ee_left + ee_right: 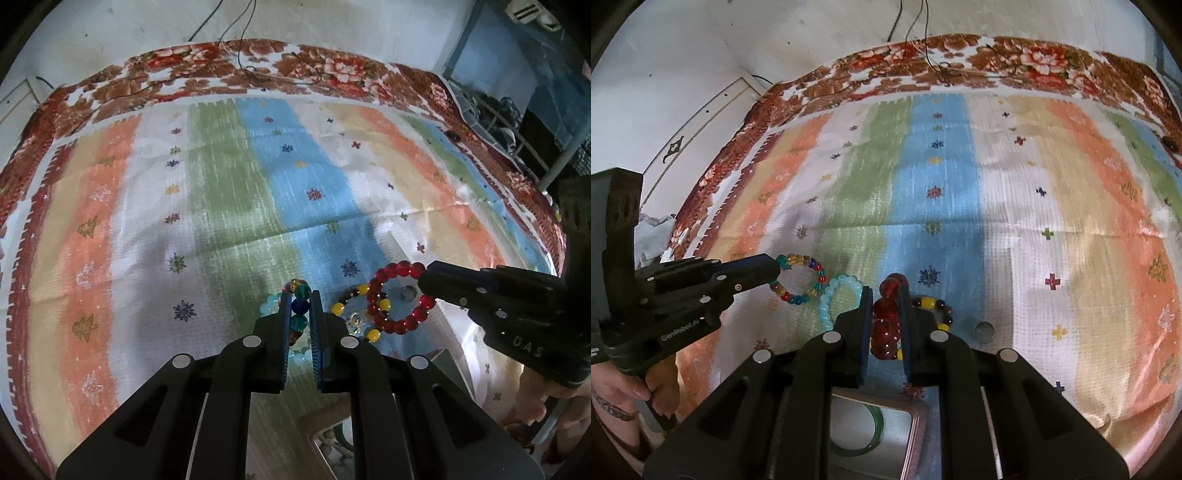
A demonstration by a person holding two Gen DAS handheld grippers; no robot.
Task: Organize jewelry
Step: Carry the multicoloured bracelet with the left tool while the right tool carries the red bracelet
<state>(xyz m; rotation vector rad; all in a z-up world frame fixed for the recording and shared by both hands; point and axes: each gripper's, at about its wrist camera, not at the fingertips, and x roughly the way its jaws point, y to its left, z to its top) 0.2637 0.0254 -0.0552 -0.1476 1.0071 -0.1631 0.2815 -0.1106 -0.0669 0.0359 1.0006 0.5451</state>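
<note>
My left gripper (299, 295) is shut on a multicolour bead bracelet (300, 306), which also shows in the right wrist view (803, 278), held just above the striped cloth. My right gripper (886, 295) is shut on a red bead bracelet (884, 321), seen as a ring in the left wrist view (397, 297). A pale blue bead bracelet (834, 295) and a yellow-and-black bead bracelet (932, 306) lie on the cloth between the grippers. A small silver ring (983, 328) lies to the right.
A tray with a copper rim (916, 439) sits at the near edge and holds a green bangle (864, 446). The striped cloth (960, 184) covers a bed with a floral border. Cables hang on the wall behind.
</note>
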